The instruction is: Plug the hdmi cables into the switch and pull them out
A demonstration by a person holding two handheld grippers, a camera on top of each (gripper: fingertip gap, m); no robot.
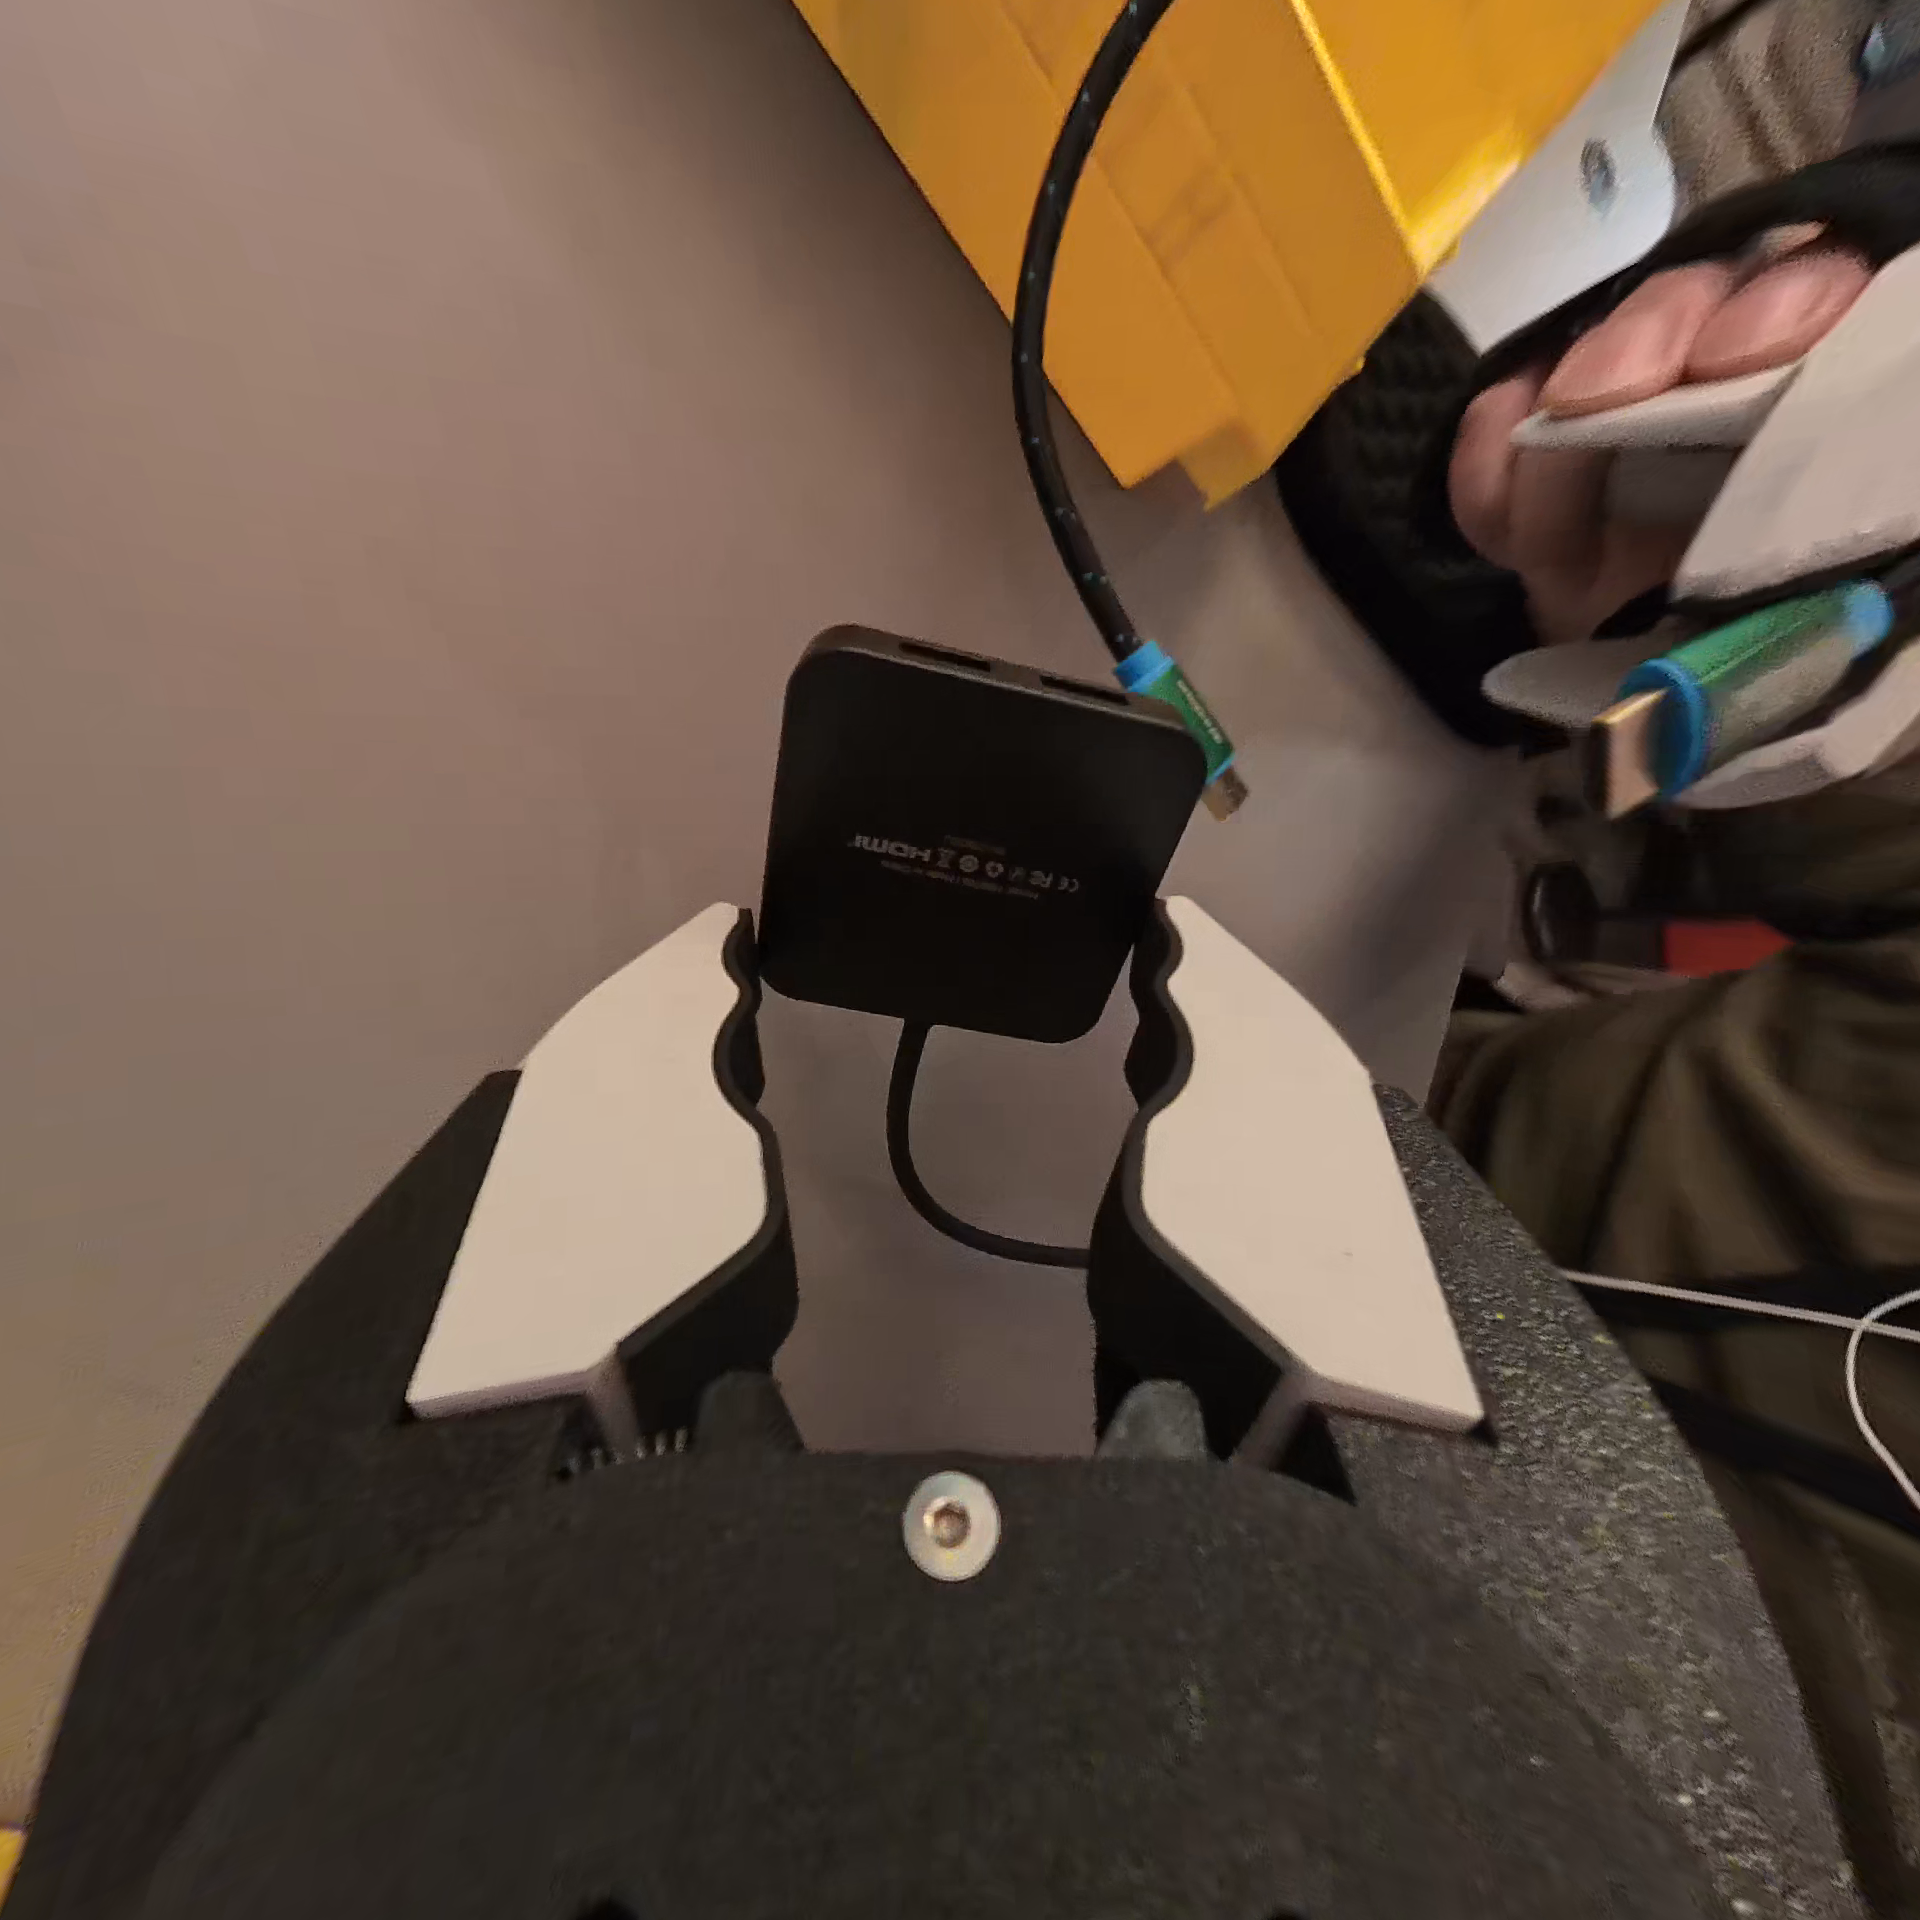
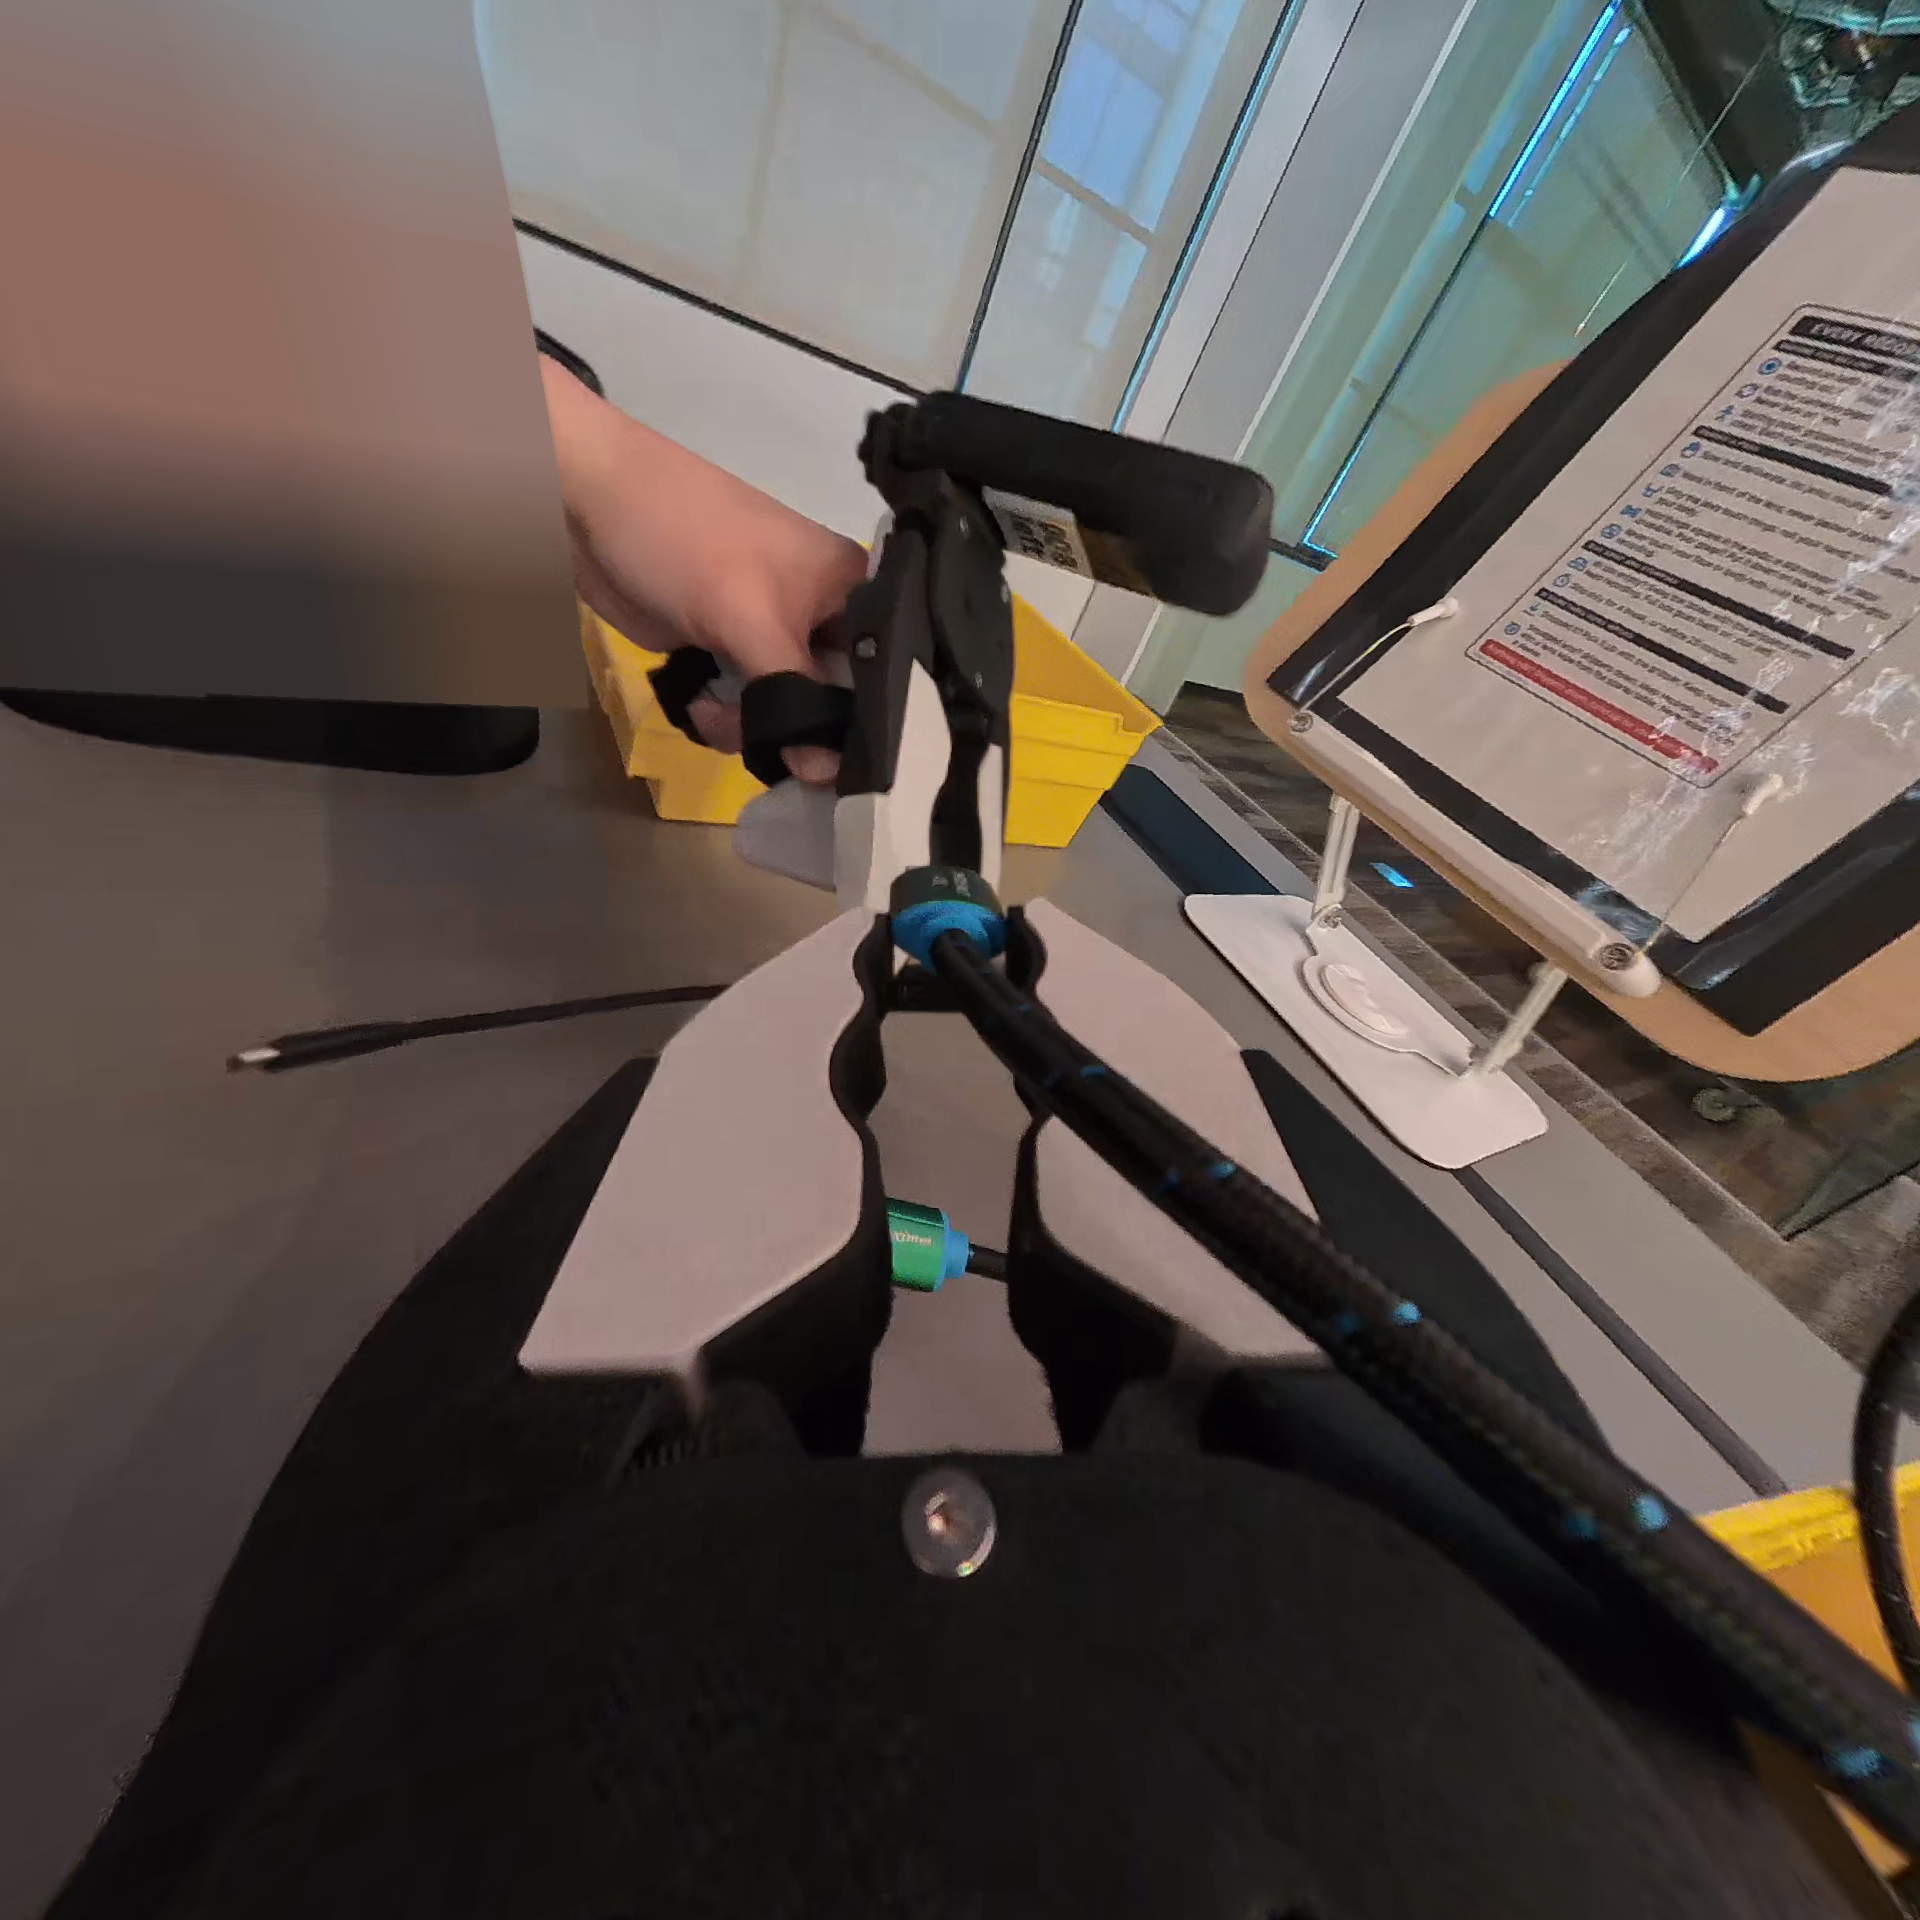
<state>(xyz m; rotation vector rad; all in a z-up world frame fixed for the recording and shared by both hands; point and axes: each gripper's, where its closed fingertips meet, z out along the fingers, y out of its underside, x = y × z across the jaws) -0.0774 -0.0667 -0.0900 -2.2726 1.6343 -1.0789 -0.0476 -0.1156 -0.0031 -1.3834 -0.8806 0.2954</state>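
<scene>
My left gripper (image 1: 945, 935) is shut on the near edge of the black HDMI switch (image 1: 977, 831). The two ports on the switch's far side are empty, and its thin black lead (image 1: 914, 1164) hangs between my fingers. My right gripper (image 2: 945, 935) is shut on a green HDMI plug with blue collars (image 2: 940, 909). In the left wrist view this plug (image 1: 1745, 696) is at the far right, its gold tip pointing towards the switch but apart from it. A second green plug (image 1: 1195, 727) lies just behind the switch's right corner, unplugged; it also shows in the right wrist view (image 2: 920, 1242).
A yellow bin (image 1: 1143, 208) stands on the grey table (image 1: 364, 520) behind the switch. The held plug's braided cable (image 2: 1351, 1278) runs back to the right. The switch lead's end (image 2: 312, 1049) lies on the table at left. A sign on a white stand (image 2: 1455, 831) is at right.
</scene>
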